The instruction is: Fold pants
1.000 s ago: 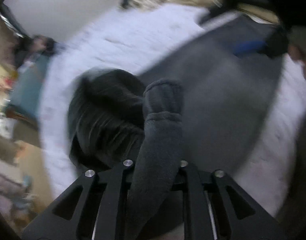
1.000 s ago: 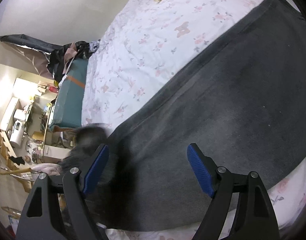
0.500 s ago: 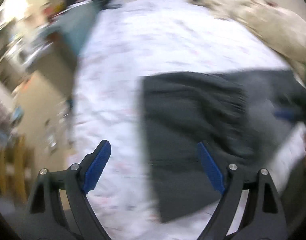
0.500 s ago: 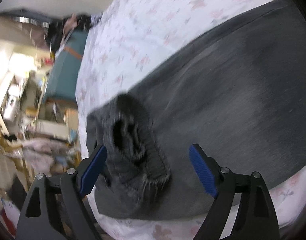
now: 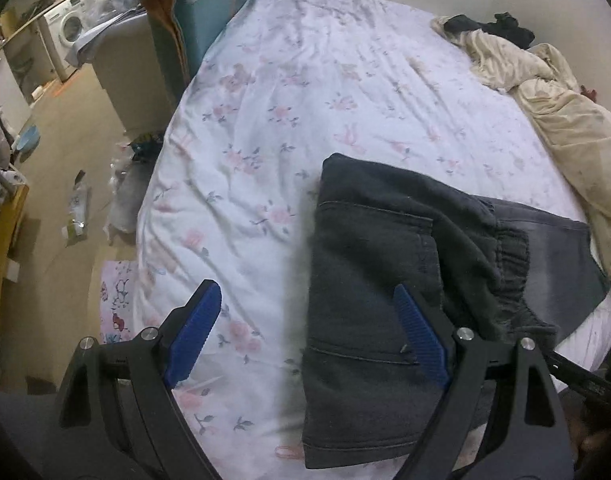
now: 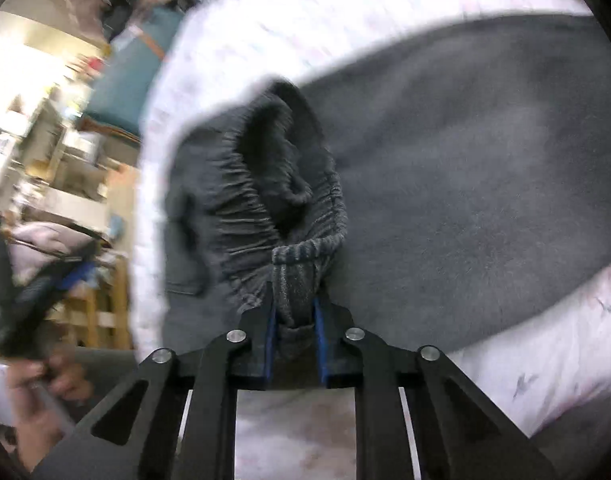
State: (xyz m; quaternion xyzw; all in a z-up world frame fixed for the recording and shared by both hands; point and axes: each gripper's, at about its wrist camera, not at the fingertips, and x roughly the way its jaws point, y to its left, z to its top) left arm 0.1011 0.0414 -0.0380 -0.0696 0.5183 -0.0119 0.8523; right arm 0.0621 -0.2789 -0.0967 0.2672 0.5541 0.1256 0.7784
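Observation:
Dark grey pants (image 5: 385, 280) lie folded over on a white floral bed sheet (image 5: 285, 120), the elastic waistband (image 5: 509, 276) bunched at the right. My left gripper (image 5: 305, 340) is open and empty, above the pants' left edge, its right finger over the fabric. In the right wrist view my right gripper (image 6: 293, 312) is shut on the ribbed waistband (image 6: 297, 280) of the pants (image 6: 465, 180), whose leg spreads to the right on the sheet (image 6: 545, 340).
A beige crumpled blanket (image 5: 565, 120) lies at the bed's far right. A teal and grey box (image 5: 165, 40) stands beside the bed on the left. The floor (image 5: 45, 180) holds scattered clutter. The other hand (image 6: 37, 380) shows at lower left in the right wrist view.
My left gripper let go of the pants, opened and pulled back above the bed. My right gripper, open before, closed on the waistband.

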